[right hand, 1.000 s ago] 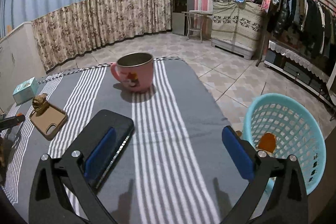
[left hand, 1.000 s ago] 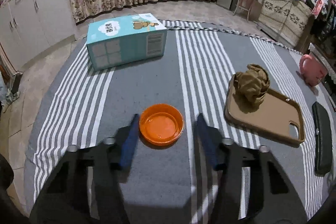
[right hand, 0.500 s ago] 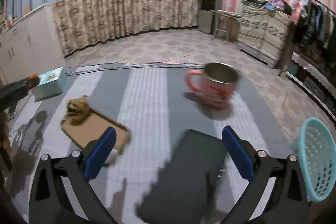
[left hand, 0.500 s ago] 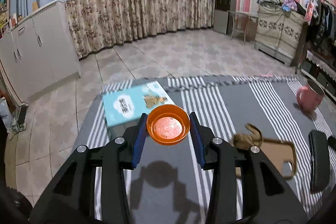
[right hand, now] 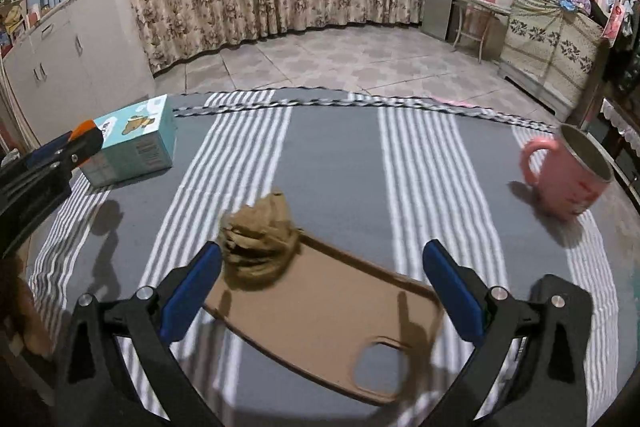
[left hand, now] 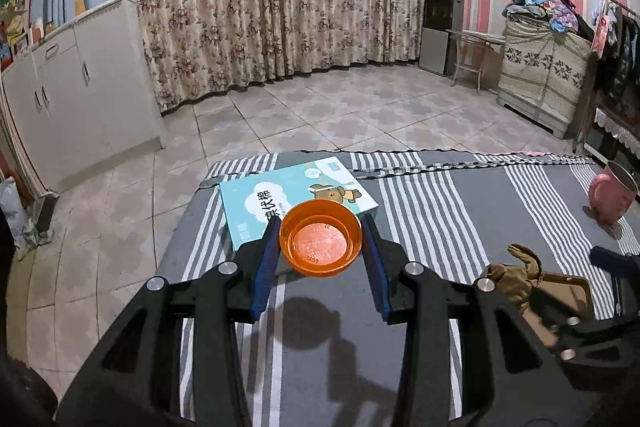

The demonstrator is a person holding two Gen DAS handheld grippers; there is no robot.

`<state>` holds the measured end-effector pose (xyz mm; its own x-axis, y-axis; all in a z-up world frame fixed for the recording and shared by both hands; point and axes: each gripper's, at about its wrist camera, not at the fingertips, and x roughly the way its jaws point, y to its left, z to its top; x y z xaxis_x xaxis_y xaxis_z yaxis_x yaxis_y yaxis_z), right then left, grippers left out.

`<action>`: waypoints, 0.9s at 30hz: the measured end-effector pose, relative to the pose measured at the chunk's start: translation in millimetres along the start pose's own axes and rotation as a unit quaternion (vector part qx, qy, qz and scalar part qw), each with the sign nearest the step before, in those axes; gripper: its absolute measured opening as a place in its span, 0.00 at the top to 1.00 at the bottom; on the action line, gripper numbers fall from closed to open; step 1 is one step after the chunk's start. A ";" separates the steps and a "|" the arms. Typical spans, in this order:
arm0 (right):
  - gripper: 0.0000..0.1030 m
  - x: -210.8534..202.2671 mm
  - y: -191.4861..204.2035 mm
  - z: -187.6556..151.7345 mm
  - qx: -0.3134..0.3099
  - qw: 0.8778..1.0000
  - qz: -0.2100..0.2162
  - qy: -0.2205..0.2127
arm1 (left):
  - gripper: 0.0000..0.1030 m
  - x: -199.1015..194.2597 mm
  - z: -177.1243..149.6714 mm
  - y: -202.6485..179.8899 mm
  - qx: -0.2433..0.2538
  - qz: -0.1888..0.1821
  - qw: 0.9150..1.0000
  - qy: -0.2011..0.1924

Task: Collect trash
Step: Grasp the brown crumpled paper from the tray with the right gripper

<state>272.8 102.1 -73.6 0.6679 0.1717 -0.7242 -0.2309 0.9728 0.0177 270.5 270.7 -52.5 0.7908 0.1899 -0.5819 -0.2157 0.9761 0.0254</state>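
Left wrist view shows the left gripper pinching an orange lid above the striped table's left end, while the right gripper hangs spread over a brown phone case bearing crumpled brown paper, a tissue box beyond near the far left corner.

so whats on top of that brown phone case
A crumpled brown paper wad sits on one end of the brown phone case. The rest of the case is bare. Whatever lies under the wad is hidden.
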 end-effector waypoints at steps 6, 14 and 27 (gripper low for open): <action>0.30 14.3 14.0 -1.1 -0.015 1.000 0.013 0.018 | 0.62 0.3 -5.4 1.2 -0.004 -0.004 1.000 -0.001; 0.55 -14.1 -8.3 -2.2 -0.021 0.998 0.061 -0.001 | 0.62 -2.0 -9.7 -4.1 0.002 -0.009 1.000 0.001; 0.55 -118.0 -190.5 -42.4 0.002 0.998 -0.007 -0.067 | 0.62 -85.1 1.3 -100.7 0.016 -0.054 0.998 -0.014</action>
<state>208.0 -110.0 -20.8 0.7594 0.1764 -0.6263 -0.2184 0.9758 0.0101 225.7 156.4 -4.5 0.8243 0.0856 -0.5597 -0.1105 0.9938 -0.0107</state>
